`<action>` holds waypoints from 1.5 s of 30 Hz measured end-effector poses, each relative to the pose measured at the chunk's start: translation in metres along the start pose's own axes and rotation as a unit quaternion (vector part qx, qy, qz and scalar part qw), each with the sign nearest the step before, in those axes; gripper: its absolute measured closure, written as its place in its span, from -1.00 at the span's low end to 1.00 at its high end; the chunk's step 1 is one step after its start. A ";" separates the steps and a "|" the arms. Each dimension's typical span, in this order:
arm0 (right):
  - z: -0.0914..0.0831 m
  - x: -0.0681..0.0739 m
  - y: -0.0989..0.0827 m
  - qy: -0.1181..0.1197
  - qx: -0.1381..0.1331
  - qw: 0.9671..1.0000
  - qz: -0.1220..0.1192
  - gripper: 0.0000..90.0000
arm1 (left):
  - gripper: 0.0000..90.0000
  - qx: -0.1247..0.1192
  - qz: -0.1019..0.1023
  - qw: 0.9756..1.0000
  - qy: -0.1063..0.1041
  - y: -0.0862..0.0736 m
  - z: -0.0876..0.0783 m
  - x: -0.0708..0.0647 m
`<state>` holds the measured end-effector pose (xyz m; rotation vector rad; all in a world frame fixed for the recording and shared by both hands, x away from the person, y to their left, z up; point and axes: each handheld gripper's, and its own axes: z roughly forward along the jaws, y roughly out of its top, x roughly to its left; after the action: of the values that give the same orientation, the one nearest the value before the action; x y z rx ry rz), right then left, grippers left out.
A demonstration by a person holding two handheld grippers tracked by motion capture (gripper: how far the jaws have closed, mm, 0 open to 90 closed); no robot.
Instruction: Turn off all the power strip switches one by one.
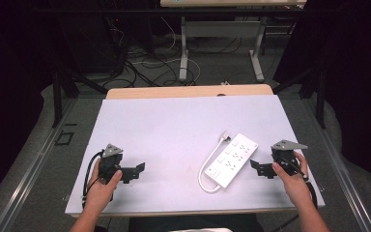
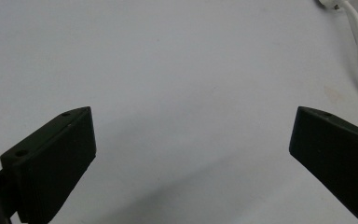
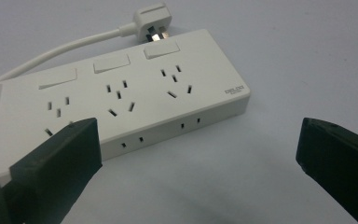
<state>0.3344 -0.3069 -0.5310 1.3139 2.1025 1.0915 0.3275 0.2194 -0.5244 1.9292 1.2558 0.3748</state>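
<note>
A white power strip (image 1: 230, 160) lay on the pale table (image 1: 174, 125), its cord (image 1: 204, 173) looped beside it and its plug (image 3: 153, 22) touching its far edge; the right gripper (image 1: 256, 166) stood just beside it, jaws wide and empty; the left gripper (image 1: 137, 170), well apart, gaped likewise.

Two bare forearms come in from the near edge. The left hand (image 1: 101, 183) holds the left gripper (image 1: 136, 171) low on the near left. Its jaws point to the right and stand wide apart, with nothing between them. The right hand (image 1: 290, 176) holds the right gripper (image 1: 257, 168) on the near right. Its jaws point left and stand wide apart too, gripping nothing.
</note>
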 end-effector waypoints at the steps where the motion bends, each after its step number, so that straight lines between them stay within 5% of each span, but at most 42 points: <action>1: -0.001 -0.001 -0.001 0.001 0.001 1.000 0.006 -1.00 | -0.99 0.000 0.000 1.000 0.000 0.000 0.000 0.000; 26: -0.002 -0.024 -0.027 -0.028 0.014 0.998 0.046 -1.00 | -0.99 0.003 -0.003 1.000 0.004 -0.002 0.003 0.004; 45: -0.001 -0.026 -0.031 -0.050 0.027 0.997 0.047 -1.00 | -0.99 0.005 -0.007 1.000 0.009 -0.004 0.004 0.008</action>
<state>0.3281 -0.3379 -0.5564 1.4757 2.0270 0.9907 0.3313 0.2249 -0.5309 1.9281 1.2838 0.3796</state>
